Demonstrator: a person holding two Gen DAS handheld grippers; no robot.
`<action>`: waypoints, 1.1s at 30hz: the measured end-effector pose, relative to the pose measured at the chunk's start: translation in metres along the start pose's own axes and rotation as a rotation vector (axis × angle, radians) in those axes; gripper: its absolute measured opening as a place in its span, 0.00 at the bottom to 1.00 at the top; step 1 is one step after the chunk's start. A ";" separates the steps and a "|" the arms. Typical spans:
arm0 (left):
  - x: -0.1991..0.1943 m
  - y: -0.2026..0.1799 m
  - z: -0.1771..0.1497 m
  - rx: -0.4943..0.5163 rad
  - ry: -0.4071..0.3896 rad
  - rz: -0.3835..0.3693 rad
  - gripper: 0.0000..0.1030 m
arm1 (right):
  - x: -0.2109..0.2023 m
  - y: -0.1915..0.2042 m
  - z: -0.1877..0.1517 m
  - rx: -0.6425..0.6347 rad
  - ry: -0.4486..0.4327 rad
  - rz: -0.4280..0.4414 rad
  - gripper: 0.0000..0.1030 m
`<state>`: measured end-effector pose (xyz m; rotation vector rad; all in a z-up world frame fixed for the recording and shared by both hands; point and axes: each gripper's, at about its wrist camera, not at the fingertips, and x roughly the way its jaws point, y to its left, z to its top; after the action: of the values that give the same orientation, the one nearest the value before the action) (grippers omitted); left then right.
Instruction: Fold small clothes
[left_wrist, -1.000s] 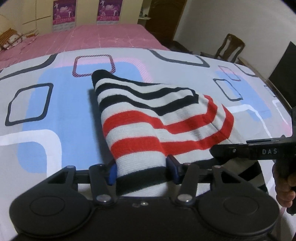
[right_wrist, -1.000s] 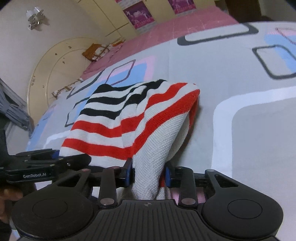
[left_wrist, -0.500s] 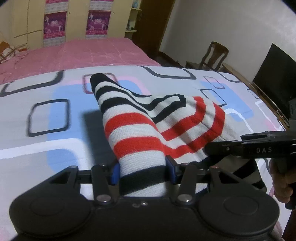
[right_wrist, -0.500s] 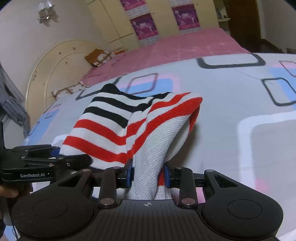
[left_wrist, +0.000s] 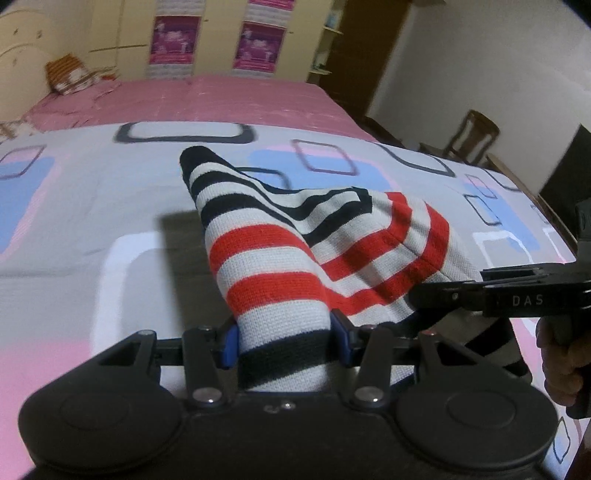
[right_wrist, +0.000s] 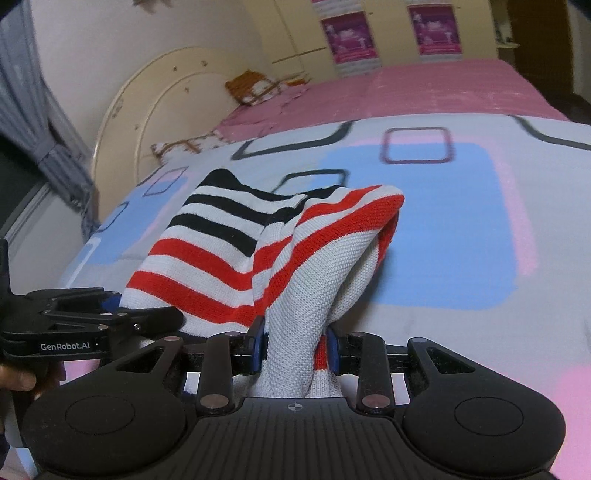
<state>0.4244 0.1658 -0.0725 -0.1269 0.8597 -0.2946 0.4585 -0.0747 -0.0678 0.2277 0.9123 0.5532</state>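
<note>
my left claw (left_wrist: 284, 341) is clamped on a black-striped edge of the striped knit garment (left_wrist: 295, 251), my right claw (right_wrist: 295, 349) pinches a bunched white edge beside it, so the cloth hangs taut between both, lifted over the patterned bedspread (left_wrist: 92, 206) for a fold. since a second ago both claws have carried it toward the pink blanket (left_wrist: 229, 99); grips unchanged.
</note>
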 end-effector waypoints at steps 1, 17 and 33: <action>-0.001 0.009 -0.002 -0.017 -0.006 -0.004 0.46 | 0.006 0.006 0.001 -0.009 0.003 0.001 0.31; -0.002 0.062 -0.023 -0.070 -0.062 0.022 0.71 | 0.048 -0.012 -0.005 0.069 0.029 -0.060 0.60; 0.032 0.047 0.001 0.063 -0.034 0.008 0.41 | 0.103 -0.005 0.035 -0.207 0.039 -0.203 0.11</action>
<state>0.4547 0.2008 -0.1057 -0.0696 0.8159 -0.3106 0.5384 -0.0216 -0.1192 -0.0622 0.8969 0.4603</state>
